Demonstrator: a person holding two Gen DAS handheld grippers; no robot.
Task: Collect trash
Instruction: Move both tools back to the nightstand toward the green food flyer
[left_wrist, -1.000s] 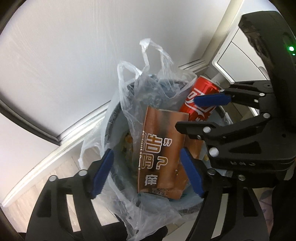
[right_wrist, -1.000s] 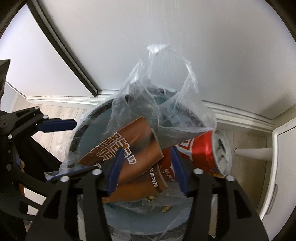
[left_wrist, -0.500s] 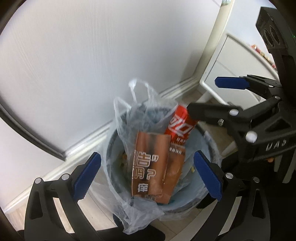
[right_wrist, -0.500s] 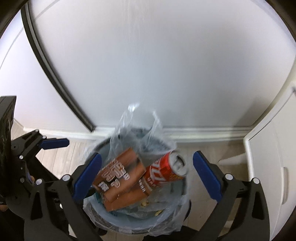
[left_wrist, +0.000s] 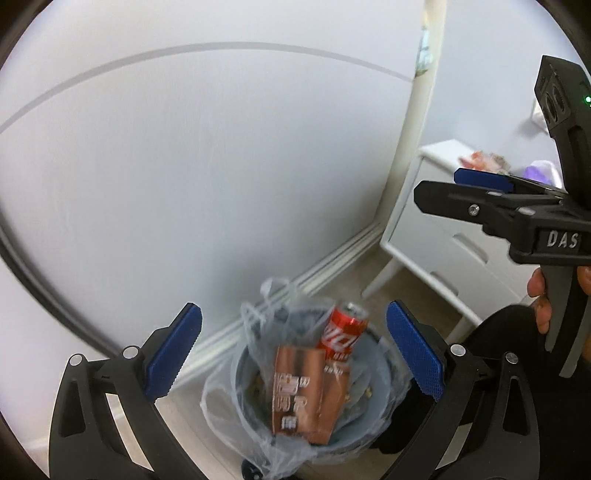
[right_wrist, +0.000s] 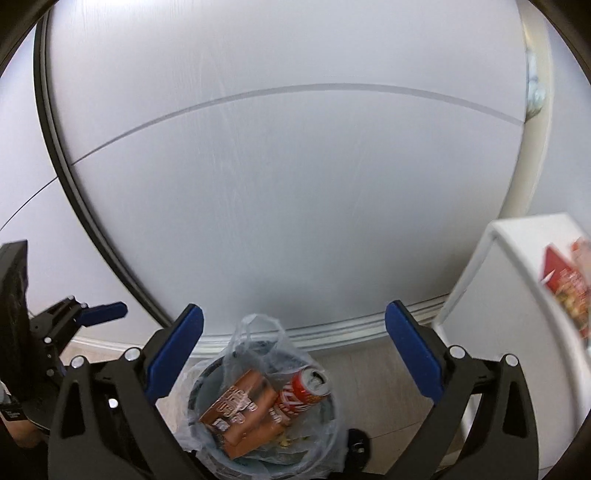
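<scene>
Trash is seen sitting in the bin (left_wrist: 240, 373) at the bottom middle of both views, and nothing is being gripped by either tool right now. The bin is grey and round, lined with a clear plastic bag (left_wrist: 221, 398) whose handles are sticking up at the back. A brown paper cup (left_wrist: 299, 391) with white lettering is propped up inside it, and a red soda can (left_wrist: 341, 334) is leaned against the cup's upper right side, opening end up. Some small yellowish scraps can be made out down in the bin, too blurry to be identified.

In the left wrist view the left gripper (left_wrist: 293, 350) is spread wide, blue pads at lower left and lower right, with the bin framed in the gap but well below and not touched. Its jaws have just been opening, and nothing is caught between them. Same deal in the right wrist view: the right gripper (right_wrist: 293, 350) is splayed fully, jaws just opened up, cup and can lying clear of both pads.

The right gripper is also caught at the right edge of the left view, held by a hand (left_wrist: 543, 302). The left gripper shows up at the far left of the right view.

A white cabinet (left_wrist: 443, 236) is parked at the right of the frame, with colourful wrappers (right_wrist: 569, 291) left lying on its top. A pale wall panel fills the background, with a white skirting board along a wood-look floor.
</scene>
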